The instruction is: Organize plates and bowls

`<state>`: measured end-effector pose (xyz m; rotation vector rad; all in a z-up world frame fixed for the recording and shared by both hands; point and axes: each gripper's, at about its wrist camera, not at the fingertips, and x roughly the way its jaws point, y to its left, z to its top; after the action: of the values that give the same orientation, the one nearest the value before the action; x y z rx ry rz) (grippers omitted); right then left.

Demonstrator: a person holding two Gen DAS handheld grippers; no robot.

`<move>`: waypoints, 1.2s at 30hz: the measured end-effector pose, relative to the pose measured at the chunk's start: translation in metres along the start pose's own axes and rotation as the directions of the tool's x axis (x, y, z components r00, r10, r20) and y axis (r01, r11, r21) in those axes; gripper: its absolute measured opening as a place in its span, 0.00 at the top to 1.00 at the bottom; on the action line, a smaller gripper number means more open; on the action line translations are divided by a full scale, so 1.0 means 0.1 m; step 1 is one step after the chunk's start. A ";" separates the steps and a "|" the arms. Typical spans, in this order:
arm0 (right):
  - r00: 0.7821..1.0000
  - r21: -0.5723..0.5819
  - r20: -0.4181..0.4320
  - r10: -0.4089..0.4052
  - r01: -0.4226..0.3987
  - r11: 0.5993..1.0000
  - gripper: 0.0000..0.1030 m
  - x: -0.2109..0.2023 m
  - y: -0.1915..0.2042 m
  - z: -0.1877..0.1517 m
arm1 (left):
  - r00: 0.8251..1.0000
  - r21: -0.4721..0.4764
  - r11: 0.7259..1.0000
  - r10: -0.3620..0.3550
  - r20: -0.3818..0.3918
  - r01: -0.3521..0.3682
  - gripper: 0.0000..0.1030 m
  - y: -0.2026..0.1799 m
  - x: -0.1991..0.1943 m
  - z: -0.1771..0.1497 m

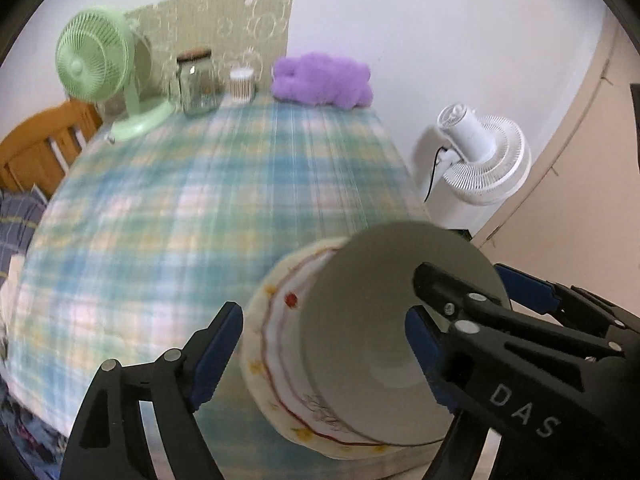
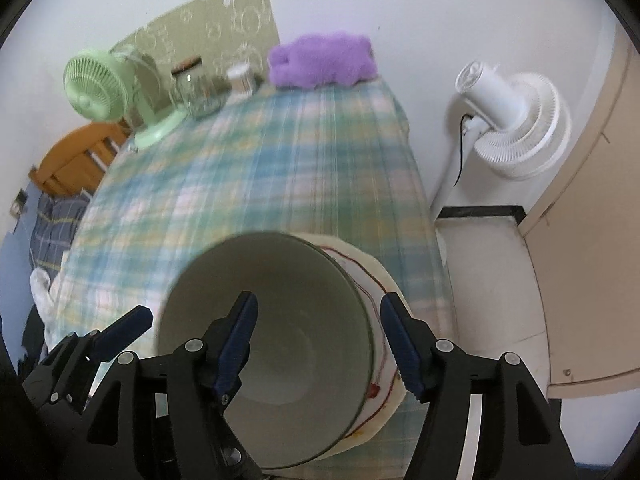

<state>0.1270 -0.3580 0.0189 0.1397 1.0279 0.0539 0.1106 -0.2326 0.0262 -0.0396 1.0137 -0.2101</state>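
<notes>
A grey-white bowl [image 1: 380,332] sits inside a cream bowl with red lines and yellow dots [image 1: 276,344] at the table's near right corner. My left gripper [image 1: 324,344] is open, its fingers on either side of the stacked bowls. My right gripper [image 2: 320,336] is open; its left finger [image 2: 236,340] is inside the grey bowl [image 2: 280,312] and its right finger [image 2: 400,344] is outside, over the cream bowl [image 2: 380,280]. The right gripper also shows in the left wrist view [image 1: 472,300], and the left gripper in the right wrist view [image 2: 120,328].
The plaid tablecloth [image 1: 180,200] covers the table. At the back stand a green fan [image 1: 96,64], a glass jar [image 1: 196,84], a small striped cup [image 1: 242,84] and a purple plush [image 1: 324,80]. A white fan [image 1: 480,152] stands right of the table, a wooden chair [image 1: 44,148] left.
</notes>
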 end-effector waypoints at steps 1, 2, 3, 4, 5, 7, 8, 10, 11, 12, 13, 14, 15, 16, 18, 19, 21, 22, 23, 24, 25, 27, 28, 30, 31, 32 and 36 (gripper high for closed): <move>1.000 0.010 0.013 -0.009 0.009 1.000 0.35 -0.04 0.03 0.00 | 1.000 0.010 1.000 -0.003 0.011 0.003 0.18 0.05 -0.04 0.02; 0.999 0.027 0.030 -0.038 0.037 0.999 0.33 -0.08 0.08 0.00 | 1.000 0.016 1.000 -0.006 0.018 0.006 0.18 0.10 -0.07 0.03; 0.998 0.042 0.040 -0.058 0.056 0.998 0.32 -0.11 0.10 0.00 | 1.000 0.022 1.000 -0.010 0.029 0.009 0.17 0.17 -0.11 0.05; 0.996 0.063 0.052 -0.079 0.076 0.995 0.32 -0.14 0.14 0.00 | 0.999 0.027 1.000 -0.013 0.038 0.012 0.15 0.23 -0.15 0.06; 0.994 0.083 0.062 -0.092 0.087 0.993 0.32 -0.17 0.18 -0.01 | 0.999 0.028 1.000 -0.012 0.052 0.011 0.13 0.31 -0.19 0.08; 0.987 0.124 0.085 -0.133 0.122 0.985 0.32 -0.25 0.26 -0.03 | 0.997 0.049 0.999 -0.007 0.072 0.003 0.11 0.45 -0.26 0.10; 0.982 0.142 0.102 -0.157 0.141 0.980 0.31 -0.29 0.32 -0.04 | 0.997 0.064 0.998 -0.016 0.080 0.011 0.11 0.52 -0.29 0.12; 0.974 0.163 0.124 -0.191 0.170 0.972 0.28 -0.34 0.42 -0.07 | 0.995 0.094 0.995 -0.029 0.094 0.020 0.11 0.66 -0.36 0.14; 0.967 0.177 0.141 -0.213 0.187 0.966 0.26 -0.36 0.51 -0.09 | 0.994 0.104 0.994 -0.034 0.100 0.024 0.11 0.71 -0.37 0.14; 0.963 0.187 0.150 -0.224 0.195 0.963 0.24 -0.38 0.56 -0.12 | 0.993 0.117 0.993 -0.039 0.109 0.026 0.11 0.77 -0.40 0.14; 0.960 0.199 0.156 -0.233 0.201 0.959 0.24 -0.39 0.63 -0.14 | 0.993 0.131 0.991 -0.043 0.114 0.028 0.11 0.85 -0.42 0.13; 0.957 0.210 0.161 -0.240 0.204 0.956 0.23 -0.39 0.70 -0.16 | 0.992 0.137 0.990 -0.046 0.117 0.030 0.11 0.91 -0.44 0.12; 0.956 0.218 0.166 -0.240 0.202 0.955 0.23 -0.39 0.77 -0.19 | 0.991 0.142 0.989 -0.050 0.122 0.032 0.11 0.98 -0.45 0.10; 0.956 0.221 0.171 -0.240 0.201 0.955 0.23 -0.39 0.83 -0.22 | 0.991 0.143 0.989 -0.049 0.124 0.031 0.11 1.06 -0.46 0.08; 0.953 0.216 0.187 -0.238 0.196 0.957 0.23 -0.38 0.96 -0.27 | 0.990 0.141 0.990 -0.043 0.134 0.024 0.11 1.17 -0.50 0.04; 0.953 0.210 0.193 -0.235 0.193 0.958 0.23 -0.39 1.02 -0.29 | 0.988 0.136 0.991 -0.033 0.150 0.013 0.11 1.25 -0.54 0.01; 0.951 0.190 0.212 -0.223 0.183 0.965 0.23 -0.38 1.15 -0.34 | 0.985 0.123 0.992 -0.019 0.172 -0.002 0.10 1.37 -0.57 -0.05; 0.952 0.180 0.216 -0.218 0.180 0.967 0.23 -0.38 1.20 -0.36 | 0.983 0.109 0.994 -0.015 0.185 -0.006 0.10 1.45 -0.60 -0.09; 0.953 0.167 0.221 -0.206 0.172 0.971 0.23 -0.37 1.25 -0.37 | 0.981 0.099 0.995 -0.012 0.194 -0.007 0.10 1.51 -0.61 -0.13; 0.952 0.148 0.235 -0.196 0.164 0.975 0.23 -0.37 1.31 -0.40 | 0.979 0.083 0.996 -0.005 0.204 -0.012 0.09 1.57 -0.63 -0.17; 0.949 0.129 0.251 -0.192 0.163 0.978 0.23 -0.37 1.36 -0.42 | 0.976 0.070 0.997 0.002 0.218 -0.018 0.09 1.64 -0.65 -0.22; 0.935 0.087 0.302 -0.184 0.166 0.982 0.23 -0.38 1.47 -0.51 | 0.970 0.054 0.998 0.025 0.243 -0.039 0.08 1.72 -0.68 -0.31; 0.933 0.070 0.316 -0.174 0.160 0.985 0.23 -0.38 1.50 -0.56 | 0.966 0.049 0.998 0.036 0.256 -0.050 0.08 1.77 -0.69 -0.37; 0.931 0.046 0.331 -0.152 0.145 0.988 0.23 -0.34 1.56 -0.66 | 0.961 0.044 0.997 0.057 0.272 -0.071 0.08 1.83 -0.71 -0.50; 0.931 0.042 0.335 -0.145 0.139 0.989 0.23 -0.33 1.58 -0.72 | 0.953 0.047 0.995 0.067 0.296 -0.084 0.08 1.85 -0.75 -0.59; 0.929 0.040 0.346 -0.134 0.128 0.991 0.23 -0.32 1.60 -0.80 | 0.941 0.047 0.993 0.087 0.328 -0.108 0.08 1.85 -0.79 -0.68; 0.923 0.036 0.364 -0.120 0.115 0.993 0.22 -0.31 1.64 -1.05 | 0.923 0.035 0.988 0.127 0.362 -0.150 0.01 1.89 -0.86 -0.96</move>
<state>0.0248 -0.1897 0.0152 0.0954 0.6608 -0.0868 0.0151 -0.0243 0.0231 0.0493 0.6400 -0.0987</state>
